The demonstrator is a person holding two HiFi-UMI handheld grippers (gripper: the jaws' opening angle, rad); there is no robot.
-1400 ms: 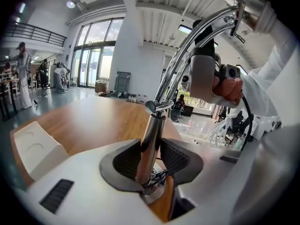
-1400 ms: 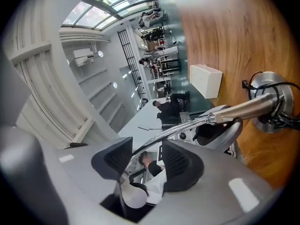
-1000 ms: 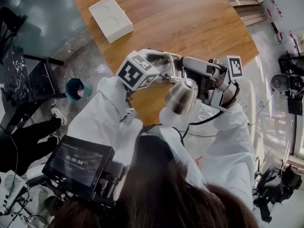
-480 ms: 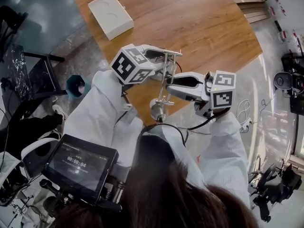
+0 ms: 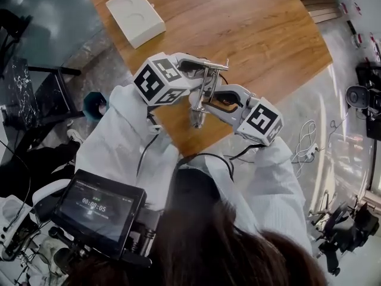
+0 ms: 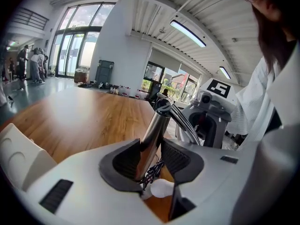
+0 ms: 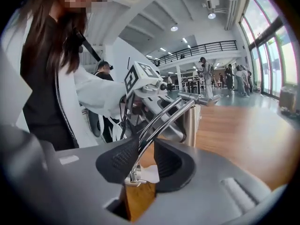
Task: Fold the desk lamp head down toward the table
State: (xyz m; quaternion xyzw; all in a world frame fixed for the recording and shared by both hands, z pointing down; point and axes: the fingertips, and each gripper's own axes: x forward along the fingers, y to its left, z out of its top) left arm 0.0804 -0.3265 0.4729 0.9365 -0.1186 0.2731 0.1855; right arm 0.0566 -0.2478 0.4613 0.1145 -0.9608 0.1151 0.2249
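Note:
A chrome desk lamp stands at the wooden table's near edge. My left gripper is shut on its upright post; its jaws have just been opening slightly, with the post still between them. My right gripper grips the twin-rod lamp arm; its jaws have just been closing on the rods. The lamp head hangs low, close to the table edge. The post shows behind the rods in the right gripper view.
A white box lies at the table's far left corner. A teal stool stands on the floor at the left. A screen unit sits at the lower left. Cables lie on the floor at the right.
The lamp head has swung down from close under the camera to near the table edge. My right gripper rolled over and sank with the arm. The left gripper stayed put.

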